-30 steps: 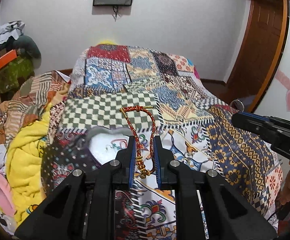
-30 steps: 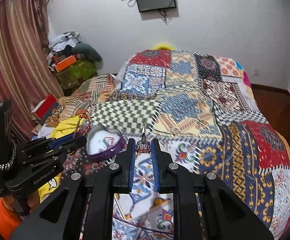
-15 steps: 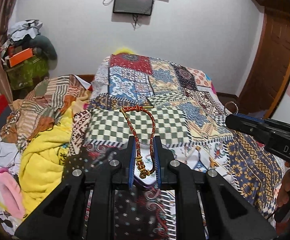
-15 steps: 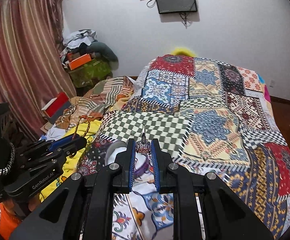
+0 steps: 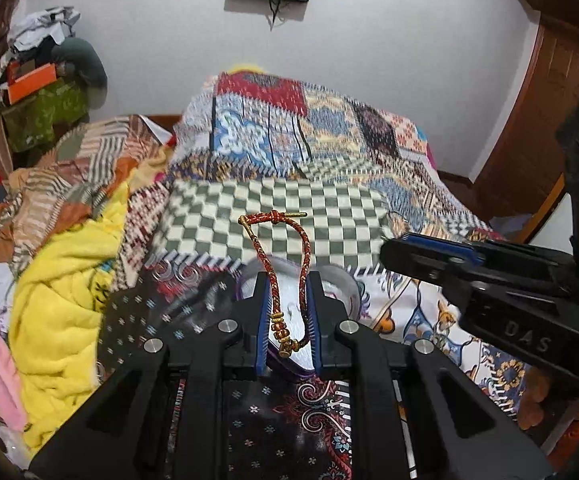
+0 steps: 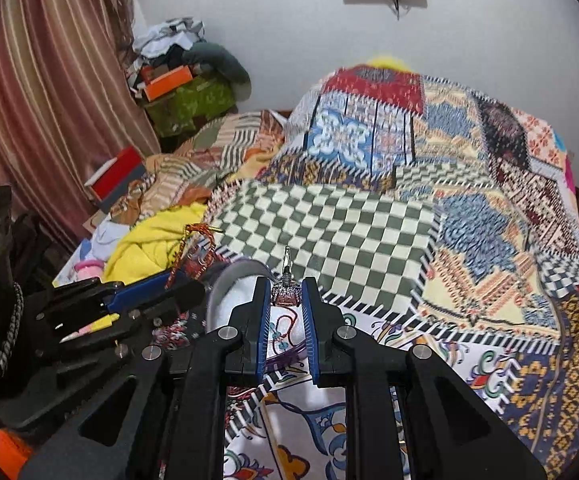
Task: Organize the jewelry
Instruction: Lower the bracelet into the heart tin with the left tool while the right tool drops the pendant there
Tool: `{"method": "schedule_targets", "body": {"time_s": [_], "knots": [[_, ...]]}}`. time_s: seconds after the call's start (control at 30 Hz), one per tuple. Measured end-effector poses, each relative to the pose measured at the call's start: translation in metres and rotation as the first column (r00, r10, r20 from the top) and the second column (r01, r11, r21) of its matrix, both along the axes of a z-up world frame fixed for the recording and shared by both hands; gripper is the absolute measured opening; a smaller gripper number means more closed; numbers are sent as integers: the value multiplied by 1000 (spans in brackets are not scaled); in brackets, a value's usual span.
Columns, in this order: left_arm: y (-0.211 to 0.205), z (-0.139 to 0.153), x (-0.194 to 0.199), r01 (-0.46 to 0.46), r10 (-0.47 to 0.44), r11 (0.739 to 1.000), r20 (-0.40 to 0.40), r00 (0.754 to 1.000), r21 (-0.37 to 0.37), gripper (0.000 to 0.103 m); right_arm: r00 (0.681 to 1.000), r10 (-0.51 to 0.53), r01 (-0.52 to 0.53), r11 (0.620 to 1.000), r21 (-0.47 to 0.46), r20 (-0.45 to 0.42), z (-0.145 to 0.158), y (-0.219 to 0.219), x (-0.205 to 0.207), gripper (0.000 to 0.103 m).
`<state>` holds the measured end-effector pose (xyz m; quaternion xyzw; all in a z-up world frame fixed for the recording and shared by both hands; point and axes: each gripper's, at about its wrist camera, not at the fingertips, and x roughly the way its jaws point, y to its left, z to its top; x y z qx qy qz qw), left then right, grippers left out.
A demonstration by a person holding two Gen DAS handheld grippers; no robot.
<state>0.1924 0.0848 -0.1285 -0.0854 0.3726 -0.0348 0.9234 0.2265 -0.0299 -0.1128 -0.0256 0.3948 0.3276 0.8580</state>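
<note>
My left gripper (image 5: 288,280) is shut on a red and gold braided bracelet (image 5: 279,248), whose loop stands up above the fingers. It also shows in the right wrist view (image 6: 193,248). My right gripper (image 6: 286,286) is shut on a small sparkly ring (image 6: 285,294) with a thin silver piece sticking up. Both grippers hover over a heart-shaped white dish with a purple rim (image 6: 229,296), which the fingers partly hide; the dish also shows in the left wrist view (image 5: 341,284). The right gripper appears at the right of the left wrist view (image 5: 393,252).
A patchwork quilt (image 6: 429,200) covers the bed. A yellow blanket (image 5: 61,304) and crumpled cloths lie at the left. A pile of boxes and clothes (image 6: 181,88) stands by the curtain (image 6: 29,100). A wooden door (image 5: 537,120) is at the right.
Both grippers have moved forward and down over the heart dish, with the bracelet and the ring still held. The two grippers are closer together.
</note>
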Motion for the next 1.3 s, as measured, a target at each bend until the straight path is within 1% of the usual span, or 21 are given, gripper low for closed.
{"method": "schedule_targets", "body": {"time_s": [0.2,0.37,0.57,0.7,0.73,0.8,1.0,1.1,1.17,1.3], "knots": [[-5,-20,9,11,-11,1000,-40,999,1,15,999,14,-15,1000,-25,-47,-19,5,8,14],[-2,-27,11,5,-5,1000,-51,999,-10,16,997,19,-21,999,-31,-77,-31,7,14,14],[2,-25,15,5,-5,1000,-48,999,-19,16,996,29,-32,999,-38,-89,-36,9,17,14],[-1,-22,15,14,-14,1000,-41,999,-11,16,995,31,-35,998,-45,-90,-39,10,16,14],[-1,-22,15,15,-16,1000,-40,999,-8,17,996,32,-36,998,-45,-89,-39,10,17,14],[-1,-21,15,12,-13,1000,-35,999,-5,24,995,39,-43,998,-43,-91,-38,10,16,14],[2,-18,14,5,-6,1000,-33,999,-9,25,995,60,-65,996,-61,-81,-37,13,12,14],[4,-15,12,-4,4,1000,-27,1000,-7,26,995,62,-67,995,-68,-76,-35,14,10,21],[5,-11,10,-10,10,1000,-20,1000,-8,28,996,56,-61,996,-71,-68,-33,13,8,28],[9,-1,4,-24,24,1000,2,1000,-3,31,998,43,-46,997,-65,-53,-26,10,7,30]]}}
